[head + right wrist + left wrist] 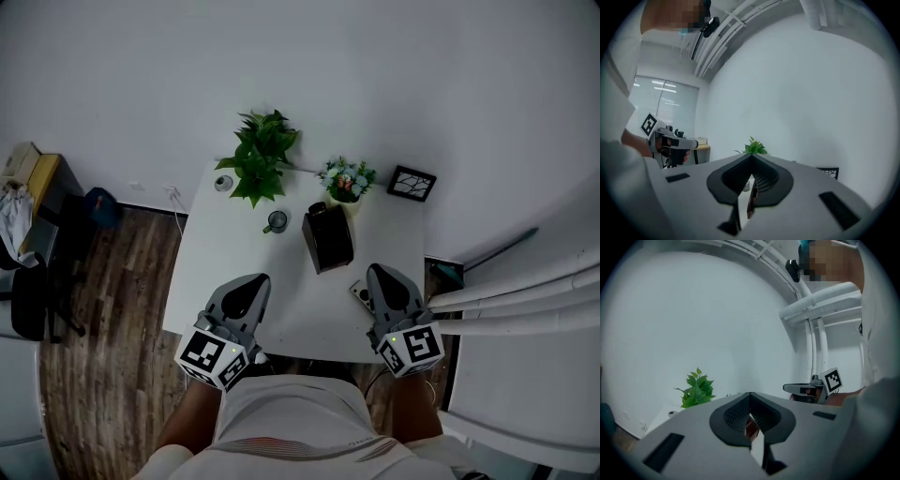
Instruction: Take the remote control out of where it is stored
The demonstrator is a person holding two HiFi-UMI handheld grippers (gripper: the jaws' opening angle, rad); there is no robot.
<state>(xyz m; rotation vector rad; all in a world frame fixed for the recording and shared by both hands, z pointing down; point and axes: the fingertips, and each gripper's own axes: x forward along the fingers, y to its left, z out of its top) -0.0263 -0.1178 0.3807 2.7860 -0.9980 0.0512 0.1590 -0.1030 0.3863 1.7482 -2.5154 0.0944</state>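
Where it lies, the remote control (360,293) looks pale grey.

A plain white wall (394,84) fills the far side of the room, evenly and softly lit. Against it stands 1 white table (234,281). The floor (112,309) is dark wood planks. At the left, 1 small desk (47,173) with a yellowish top stands near the wall, and a black chair (33,300) sits just beside it. A thin cable (178,217) hangs down the wall by the table's left edge. At the right, white pipes (525,305) run side by side. The right gripper view shows a window (661,101) with blinds, bright against the wall.
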